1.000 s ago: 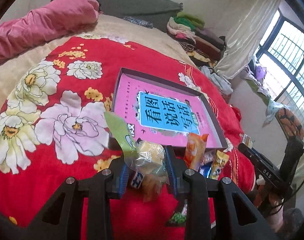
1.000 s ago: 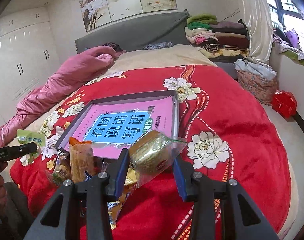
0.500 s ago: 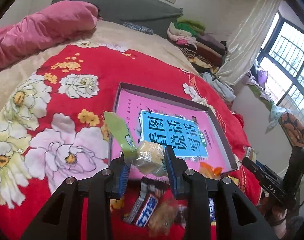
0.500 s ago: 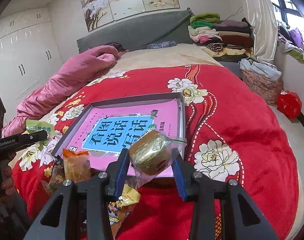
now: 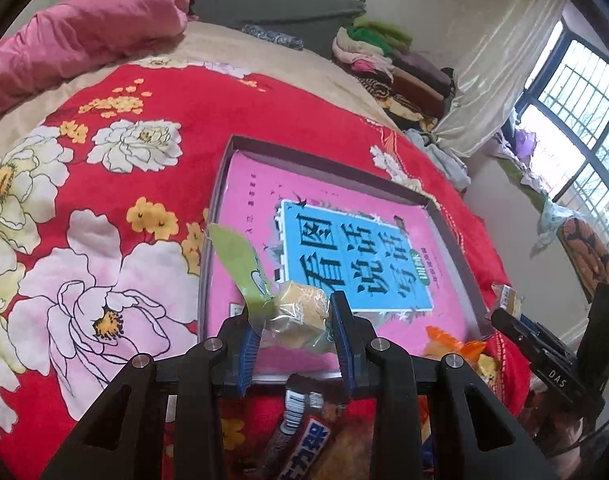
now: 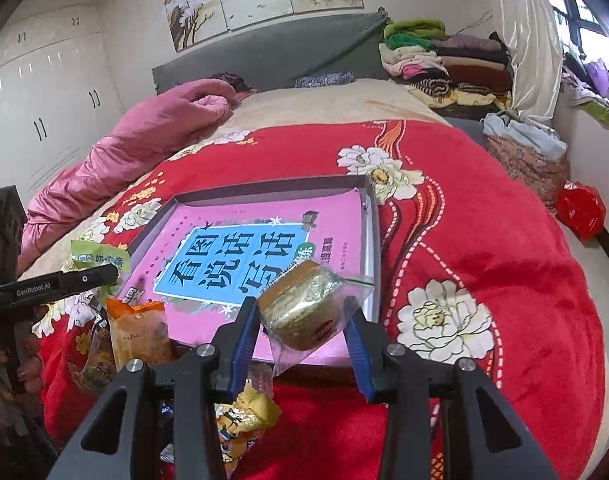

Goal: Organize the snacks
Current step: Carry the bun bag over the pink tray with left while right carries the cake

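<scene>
A shallow grey box (image 5: 456,256) (image 6: 370,236) lined with a pink and blue printed sheet lies on the red flowered bedspread. My left gripper (image 5: 294,322) is shut on a small yellow cake in a clear wrapper with a green end (image 5: 300,312), over the box's near left corner. My right gripper (image 6: 300,320) is shut on a round gold-foil cake in a clear wrapper (image 6: 304,308), above the box's near right corner. Loose snack packets lie in front of the box: an orange one (image 6: 138,332) (image 5: 452,344), a yellow one (image 6: 244,420) and a dark bar (image 5: 300,436).
The other hand-held gripper shows at each view's edge (image 5: 552,356) (image 6: 44,288). A pink quilt (image 6: 136,148) lies along the far left of the bed. Folded clothes (image 6: 444,60) are stacked by the headboard, and a red bag (image 6: 580,208) sits on the floor at the right.
Both grippers have moved forward toward the box with their cakes still held. The snack pile has slipped below the fingers, and the box now fills more of each view.
</scene>
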`<action>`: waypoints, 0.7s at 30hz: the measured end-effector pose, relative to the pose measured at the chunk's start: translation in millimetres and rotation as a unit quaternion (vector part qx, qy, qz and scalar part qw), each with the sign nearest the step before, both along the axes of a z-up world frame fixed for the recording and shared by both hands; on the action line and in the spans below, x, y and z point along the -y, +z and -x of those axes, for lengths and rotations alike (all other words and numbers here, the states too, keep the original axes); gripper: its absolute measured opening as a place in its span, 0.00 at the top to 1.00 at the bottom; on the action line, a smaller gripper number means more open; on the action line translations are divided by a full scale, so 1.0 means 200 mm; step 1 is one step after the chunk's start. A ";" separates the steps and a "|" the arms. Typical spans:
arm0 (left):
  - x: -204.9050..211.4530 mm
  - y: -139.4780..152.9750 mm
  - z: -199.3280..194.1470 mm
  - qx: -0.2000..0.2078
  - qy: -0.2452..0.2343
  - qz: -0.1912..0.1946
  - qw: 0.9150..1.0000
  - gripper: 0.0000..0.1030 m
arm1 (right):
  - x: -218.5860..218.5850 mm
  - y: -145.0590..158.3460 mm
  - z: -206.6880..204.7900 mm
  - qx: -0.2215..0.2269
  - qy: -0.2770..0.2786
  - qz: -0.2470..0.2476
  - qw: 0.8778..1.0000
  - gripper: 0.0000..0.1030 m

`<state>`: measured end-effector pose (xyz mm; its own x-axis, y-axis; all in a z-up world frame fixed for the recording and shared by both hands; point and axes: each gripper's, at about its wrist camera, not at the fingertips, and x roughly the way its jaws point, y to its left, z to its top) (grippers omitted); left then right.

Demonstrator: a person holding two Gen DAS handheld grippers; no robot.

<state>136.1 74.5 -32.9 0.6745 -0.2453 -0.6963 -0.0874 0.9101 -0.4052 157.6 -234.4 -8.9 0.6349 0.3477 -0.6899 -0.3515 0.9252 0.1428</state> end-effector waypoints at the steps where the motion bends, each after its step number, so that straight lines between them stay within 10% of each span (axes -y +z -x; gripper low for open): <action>1: 0.00 -0.01 0.00 -0.002 -0.001 0.003 1.000 0.67 | -0.01 -0.01 -0.01 -0.003 0.000 0.000 1.000 0.58; 21: 0.02 -0.07 -0.04 -0.027 -0.015 0.006 1.000 0.66 | -0.07 -0.12 -0.11 -0.044 0.010 0.009 0.999 0.58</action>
